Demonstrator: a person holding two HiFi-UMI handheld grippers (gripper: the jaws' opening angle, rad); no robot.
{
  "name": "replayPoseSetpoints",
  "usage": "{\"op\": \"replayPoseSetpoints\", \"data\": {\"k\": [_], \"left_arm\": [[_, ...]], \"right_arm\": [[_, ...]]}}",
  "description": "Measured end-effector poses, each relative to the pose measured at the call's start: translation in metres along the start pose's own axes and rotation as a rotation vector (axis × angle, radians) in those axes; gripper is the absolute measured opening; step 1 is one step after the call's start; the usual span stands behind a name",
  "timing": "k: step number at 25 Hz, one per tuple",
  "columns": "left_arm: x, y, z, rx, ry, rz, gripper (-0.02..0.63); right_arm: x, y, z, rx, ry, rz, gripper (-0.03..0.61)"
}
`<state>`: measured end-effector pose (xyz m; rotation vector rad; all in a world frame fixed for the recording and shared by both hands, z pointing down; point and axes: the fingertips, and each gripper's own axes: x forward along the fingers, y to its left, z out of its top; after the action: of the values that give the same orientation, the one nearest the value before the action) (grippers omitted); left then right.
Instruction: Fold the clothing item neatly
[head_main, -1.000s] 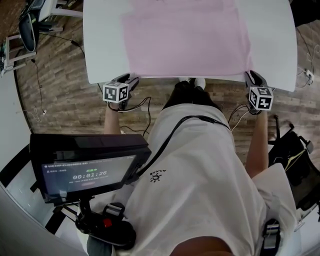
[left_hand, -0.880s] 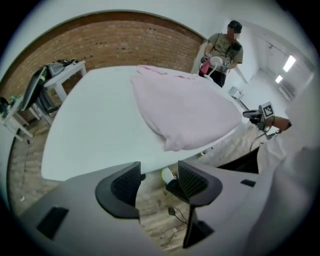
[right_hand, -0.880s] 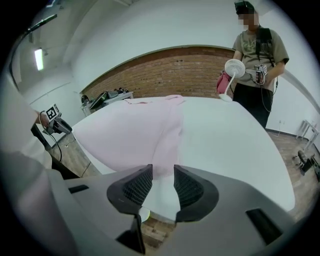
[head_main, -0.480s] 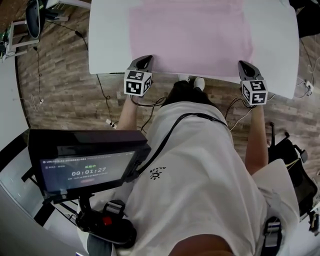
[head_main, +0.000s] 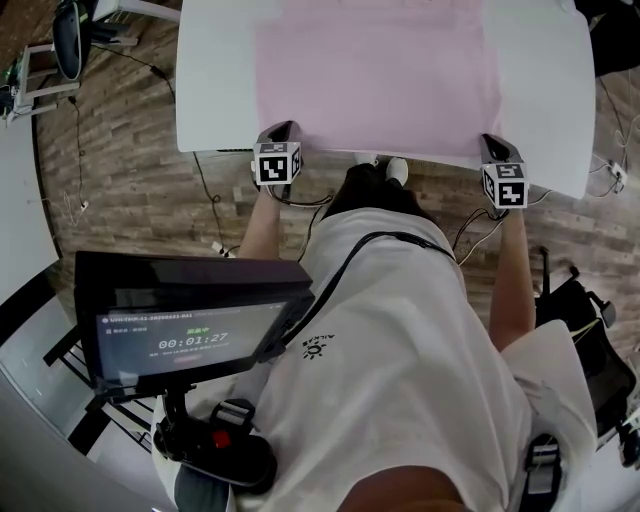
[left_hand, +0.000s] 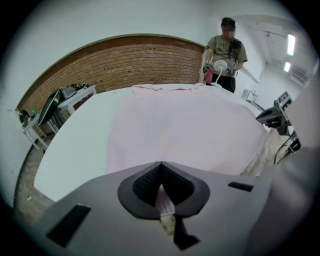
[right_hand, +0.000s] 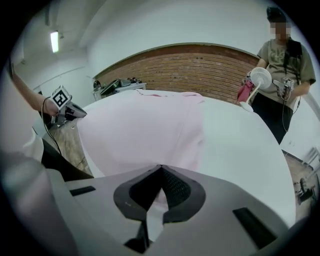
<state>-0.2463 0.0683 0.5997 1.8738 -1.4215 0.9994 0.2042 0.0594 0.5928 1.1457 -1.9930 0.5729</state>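
Observation:
A pink garment lies spread flat on the white table. Its near hem runs along the table's front edge. My left gripper is at the hem's near left corner, shut on it, and a strip of pink cloth shows pinched between its pads. My right gripper is at the near right corner, also shut on the hem, with pink cloth caught between its pads. From both gripper views the garment stretches away smooth toward the far edge.
A person stands past the table's far side holding a small white fan. A side table with gear stands by the brick wall at left. A chair and cables lie on the wooden floor; a black bag sits at right.
Both grippers have moved from just off the table's front edge onto the garment's near hem. The left one also shifted right, to the hem's corner. Both now pinch cloth.

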Motion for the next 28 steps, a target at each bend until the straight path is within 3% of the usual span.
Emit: {"op": "replayPoseSetpoints", "data": {"k": [3, 6, 9, 12, 13, 15, 17, 23, 25, 28], "left_arm": [[-0.001, 0.004, 0.001, -0.011, 0.004, -0.006, 0.003], [-0.013, 0.000, 0.010, 0.114, -0.028, -0.009, 0.003], [-0.023, -0.018, 0.006, 0.371, -0.024, -0.040, 0.002], [-0.029, -0.036, -0.005, 0.674, 0.004, -0.041, 0.003], [-0.028, -0.041, -0.012, 0.752, 0.021, -0.048, 0.020], [-0.021, -0.049, -0.026, 0.877, 0.061, -0.065, 0.127], [-0.013, -0.053, -0.032, 0.963, 0.080, -0.081, 0.180], [0.022, -0.056, -0.039, 1.018, 0.163, -0.164, 0.198], [0.023, -0.054, -0.036, 1.022, 0.159, -0.160, 0.197], [0.020, -0.055, -0.035, 0.999, 0.126, -0.149, 0.196]], "right_arm": [[0.003, 0.002, 0.002, 0.006, 0.005, -0.009, 0.003], [-0.003, 0.010, 0.017, -0.041, -0.052, -0.012, 0.003], [-0.015, 0.030, 0.038, -0.133, -0.144, 0.038, 0.003], [-0.020, 0.053, 0.045, -0.290, -0.151, 0.094, 0.005], [-0.018, 0.061, 0.043, -0.352, -0.136, 0.119, 0.005], [-0.009, 0.076, 0.038, -0.472, -0.103, 0.157, 0.028], [0.005, 0.083, 0.039, -0.506, -0.097, 0.172, 0.049], [0.038, 0.076, 0.033, -0.363, -0.044, 0.164, 0.038], [0.036, 0.077, 0.029, -0.290, -0.032, 0.172, 0.028], [0.027, 0.083, 0.023, -0.282, -0.028, 0.166, 0.028]]}}
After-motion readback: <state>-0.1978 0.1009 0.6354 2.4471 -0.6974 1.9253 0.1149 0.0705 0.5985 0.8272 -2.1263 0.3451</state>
